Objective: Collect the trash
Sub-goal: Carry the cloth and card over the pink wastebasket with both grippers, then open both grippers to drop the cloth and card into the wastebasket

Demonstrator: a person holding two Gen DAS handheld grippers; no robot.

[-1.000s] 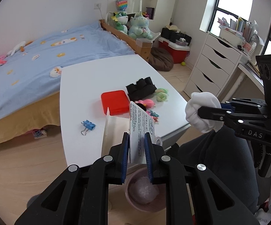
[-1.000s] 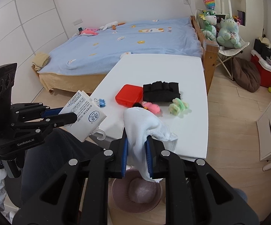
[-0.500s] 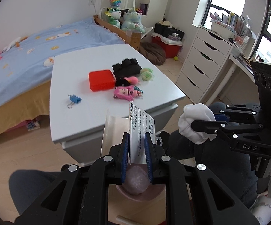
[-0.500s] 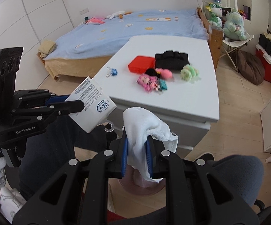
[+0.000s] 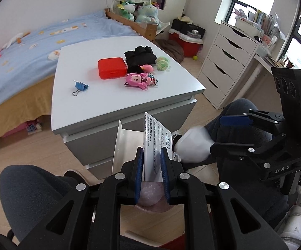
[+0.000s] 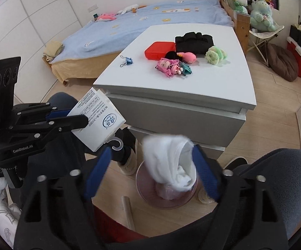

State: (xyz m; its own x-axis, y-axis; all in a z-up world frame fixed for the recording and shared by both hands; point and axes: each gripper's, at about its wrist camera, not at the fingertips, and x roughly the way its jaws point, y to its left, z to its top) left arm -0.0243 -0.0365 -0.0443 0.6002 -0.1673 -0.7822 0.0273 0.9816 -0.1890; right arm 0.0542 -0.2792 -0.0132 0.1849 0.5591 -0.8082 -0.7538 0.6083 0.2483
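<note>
Clearly, left tool (image 6: pixel 75 118) casing reads "GenRobot.AI".

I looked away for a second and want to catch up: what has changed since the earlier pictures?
The right hand-held gripper is opening its jaws and has let go of the white cloth, which hangs blurred between them above the pink bin. Both grippers have come down toward the bin. The left hand-held gripper stays clamped on the white package; the things on the table are unchanged.

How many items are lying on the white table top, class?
6: blue binder clip at left, red case, black pouch behind, pink plush, green plush at right, pink doll nearest. Others may be hidden.
</note>
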